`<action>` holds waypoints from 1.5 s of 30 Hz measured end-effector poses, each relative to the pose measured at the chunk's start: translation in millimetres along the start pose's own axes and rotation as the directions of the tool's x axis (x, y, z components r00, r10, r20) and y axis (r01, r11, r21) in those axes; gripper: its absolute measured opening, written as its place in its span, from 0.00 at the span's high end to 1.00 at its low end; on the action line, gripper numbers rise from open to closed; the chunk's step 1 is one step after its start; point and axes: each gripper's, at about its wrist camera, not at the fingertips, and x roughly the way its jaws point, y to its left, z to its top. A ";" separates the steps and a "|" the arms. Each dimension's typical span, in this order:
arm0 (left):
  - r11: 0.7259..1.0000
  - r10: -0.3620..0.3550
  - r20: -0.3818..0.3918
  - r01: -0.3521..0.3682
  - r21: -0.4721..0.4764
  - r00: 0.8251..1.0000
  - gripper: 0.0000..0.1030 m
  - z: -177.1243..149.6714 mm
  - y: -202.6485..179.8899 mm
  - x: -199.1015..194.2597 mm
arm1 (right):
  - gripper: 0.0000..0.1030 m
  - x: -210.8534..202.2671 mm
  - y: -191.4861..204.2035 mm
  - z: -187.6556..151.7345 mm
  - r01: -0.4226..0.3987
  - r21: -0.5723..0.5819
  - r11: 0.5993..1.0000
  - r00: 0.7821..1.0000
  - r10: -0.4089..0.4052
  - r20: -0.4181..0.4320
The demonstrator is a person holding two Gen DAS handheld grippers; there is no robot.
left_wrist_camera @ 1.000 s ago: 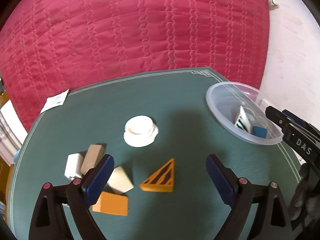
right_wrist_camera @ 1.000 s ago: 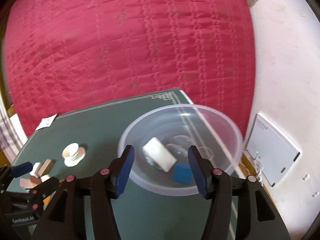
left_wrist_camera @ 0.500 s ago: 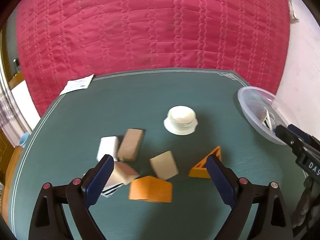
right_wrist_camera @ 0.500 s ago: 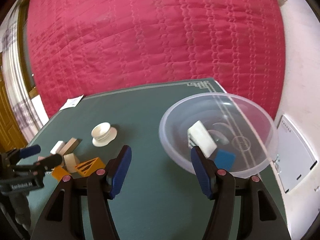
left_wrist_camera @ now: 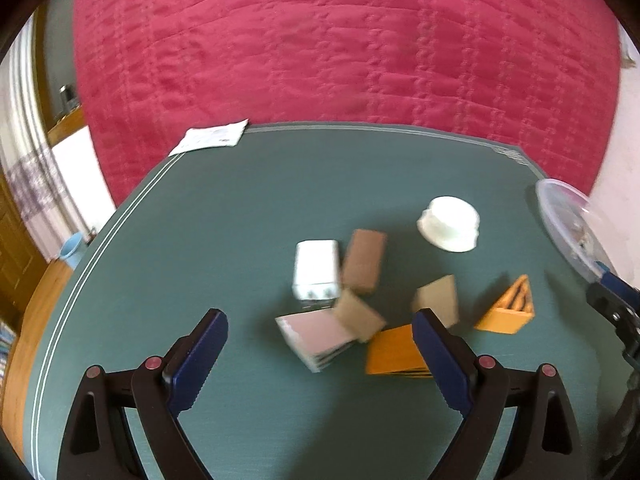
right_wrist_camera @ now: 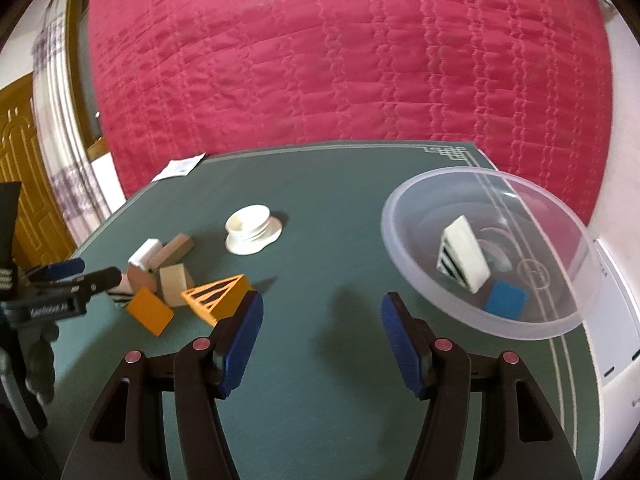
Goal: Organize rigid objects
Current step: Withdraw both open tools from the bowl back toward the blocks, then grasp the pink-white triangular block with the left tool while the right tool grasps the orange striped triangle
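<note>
Left hand-held gripper [left_wrist_camera: 320, 360], jaws spread and empty, hung over a cluster of blocks on the green surface [left_wrist_camera: 224, 216]. Between its pads lay a pale striped slab [left_wrist_camera: 316, 338]; an orange block [left_wrist_camera: 394, 352] sat partly behind the right pad. The wide spread probably suited a grasp on one piece of this pile, though the target could not be told.

Right hand-held gripper [right_wrist_camera: 322, 338], jaws likewise spread with nothing between them, pointed at bare surface between the cluster and a clear bowl [right_wrist_camera: 412, 264]. Its empty stance near the bowl was consistent with a delivery just made or a wait for the next piece; which of the two could not be judged.

Cluster, outward from the left gripper: white block [left_wrist_camera: 316, 268] touching a brown block [left_wrist_camera: 364, 260]; two tan blocks [left_wrist_camera: 438, 300] just beyond; an orange wedge [left_wrist_camera: 508, 308] with black stripes, nearest the bowl. A white cap [left_wrist_camera: 450, 224] stood apart, beyond the blocks.

The bowl stood at the surface's right edge and held a white striped wedge [right_wrist_camera: 464, 256], leaning on the wall, and a blue block [right_wrist_camera: 504, 300]. It served as the collecting vessel, judging by its contents; most pieces remained outside it.

A paper slip [left_wrist_camera: 210, 140] lay at the far corner; a red quilt [left_wrist_camera: 320, 48] filled the background
</note>
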 end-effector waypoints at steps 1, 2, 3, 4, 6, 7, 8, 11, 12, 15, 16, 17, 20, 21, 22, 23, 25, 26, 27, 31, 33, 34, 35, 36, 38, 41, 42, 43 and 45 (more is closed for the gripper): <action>1.000 0.004 -0.004 -0.004 -0.007 1.000 0.07 -0.6 3.0 0.7 | 0.39 1.4 2.4 -1.5 -0.006 -0.009 1.000 1.000 0.006 -0.008; 1.000 0.008 -0.011 -0.008 -0.021 1.000 0.07 -1.1 8.0 2.5 | 0.39 2.6 3.7 -1.9 -0.009 -0.014 1.000 1.000 0.009 -0.012; 1.000 0.008 -0.016 -0.009 -0.030 1.000 0.07 -1.2 10.9 3.8 | 0.39 3.4 4.8 -2.3 -0.014 -0.018 1.000 1.000 0.013 -0.017; 0.999 0.007 -0.020 -0.008 -0.035 1.000 0.07 -1.3 13.1 4.8 | 0.39 3.6 5.0 -2.5 -0.017 -0.019 1.000 1.000 0.017 -0.019; 0.999 0.003 -0.027 -0.004 -0.042 1.000 0.07 -1.2 14.6 7.4 | 0.39 4.0 3.7 -3.0 -0.018 -0.013 1.000 1.000 0.018 -0.020; 0.999 0.001 -0.030 -0.002 -0.041 1.000 0.07 -1.3 14.1 8.3 | 0.39 4.3 3.4 -2.8 -0.018 -0.010 1.000 1.000 0.018 -0.022; 0.999 -0.002 -0.033 0.001 -0.037 0.999 0.07 -1.3 13.0 9.1 | 0.39 4.8 2.5 -2.6 -0.019 -0.007 1.000 1.000 0.019 -0.025; 1.000 -0.005 -0.032 0.004 -0.021 0.999 0.07 -2.9 11.4 9.6 | 0.39 5.5 3.0 -2.2 -0.021 -0.007 1.000 0.999 0.020 -0.026; 1.000 -0.006 -0.033 0.005 -0.020 0.999 0.07 -3.1 11.8 9.9 | 0.39 5.6 3.3 -2.3 -0.022 -0.009 1.000 0.999 0.022 -0.027; 1.000 0.002 -0.040 -0.003 -0.018 0.999 0.07 -4.5 16.0 12.2 | 0.39 6.5 3.4 -2.5 -0.023 -0.011 1.000 0.999 0.023 -0.031; 1.000 0.007 -0.043 -0.008 -0.018 0.999 0.07 -5.4 17.2 13.0 | 0.39 6.9 2.7 -2.1 -0.023 -0.009 1.000 0.999 0.023 -0.032; 1.000 0.012 -0.047 -0.013 -0.017 0.999 0.07 -6.7 19.5 14.1 | 0.39 6.7 2.7 -2.1 -0.024 -0.009 1.000 0.999 0.023 -0.031; 0.999 0.030 -0.061 -0.031 -0.014 0.998 0.07 -11.7 26.6 17.6 | 0.39 7.7 2.8 -2.7 -0.025 -0.005 1.000 0.999 0.024 -0.034; 0.999 0.029 -0.063 -0.030 -0.013 0.998 0.07 -13.8 29.1 17.8 | 0.39 7.9 3.0 -2.9 -0.025 -0.005 1.000 0.999 0.025 -0.035; 0.999 0.032 -0.062 -0.032 -0.011 0.998 0.07 -15.1 30.5 17.8 | 0.39 8.2 3.3 -3.1 -0.026 -0.005 1.000 0.999 0.025 -0.035; 0.999 0.039 -0.065 -0.039 -0.003 0.997 0.07 -16.2 31.4 18.7 | 0.39 8.1 3.0 -2.7 -0.025 -0.005 1.000 0.999 0.024 -0.035; 0.999 0.042 -0.070 -0.042 0.003 0.997 0.07 -17.4 31.9 21.0 | 0.39 8.2 2.9 -2.7 -0.024 -0.004 1.000 0.999 0.024 -0.035; 0.999 0.038 -0.080 -0.038 0.003 0.996 0.07 -17.5 32.0 23.9 | 0.39 8.1 2.9 -2.6 -0.025 -0.003 1.000 0.999 0.024 -0.035; 0.999 0.032 -0.087 -0.032 0.002 0.996 0.07 -17.1 32.0 25.7 | 0.39 8.1 2.9 -2.5 -0.025 -0.003 1.000 0.999 0.025 -0.035; 1.000 0.005 -0.084 -0.003 0.028 0.996 0.07 -12.8 27.0 28.7 | 0.39 8.9 2.7 -4.0 -0.027 0.002 1.000 0.999 0.027 -0.039; 0.998 -0.002 -0.074 0.006 0.059 0.997 0.10 -8.9 22.7 31.4 | 0.39 9.5 2.7 -4.5 -0.027 0.002 1.000 0.999 0.027 -0.040; 0.997 -0.011 -0.068 0.015 0.072 0.998 0.12 -7.3 20.5 32.5 | 0.39 9.5 2.8 -4.7 -0.028 0.003 1.000 0.999 0.028 -0.040; 0.997 -0.017 -0.066 0.022 0.080 0.998 0.17 -6.5 19.0 33.6 | 0.39 9.5 2.6 -4.2 -0.028 0.002 1.000 0.999 0.028 -0.040; 0.995 -0.030 -0.067 0.035 0.089 0.997 0.21 -5.8 17.4 35.0 | 0.39 9.6 2.7 -4.4 -0.028 0.003 1.000 0.999 0.028 -0.041; 0.993 -0.064 -0.073 0.070 0.094 0.995 0.30 -5.6 16.0 37.0 | 0.39 10.3 2.1 -4.3 -0.029 0.005 1.000 0.999 0.030 -0.044; 0.989 -0.098 -0.069 0.105 0.105 0.993 0.43 -6.3 13.3 35.3 | 0.39 11.5 1.1 -6.7 -0.035 0.013 0.999 0.998 0.035 -0.053; 0.987 -0.110 -0.069 0.117 0.109 0.992 0.51 -7.1 12.5 34.7 | 0.39 11.8 0.2 -7.1 -0.036 0.015 0.999 0.998 0.037 -0.055; 0.985 -0.124 -0.069 0.131 0.113 0.990 0.54 -7.3 11.9 34.4 | 0.39 12.0 0.0 -7.9 -0.038 0.018 0.999 0.998 0.039 -0.058; 0.984 -0.121 -0.064 0.128 0.122 0.991 0.54 -8.6 10.3 32.7 | 0.39 12.0 -0.2 -9.1 -0.040 0.020 0.999 0.997 0.041 -0.061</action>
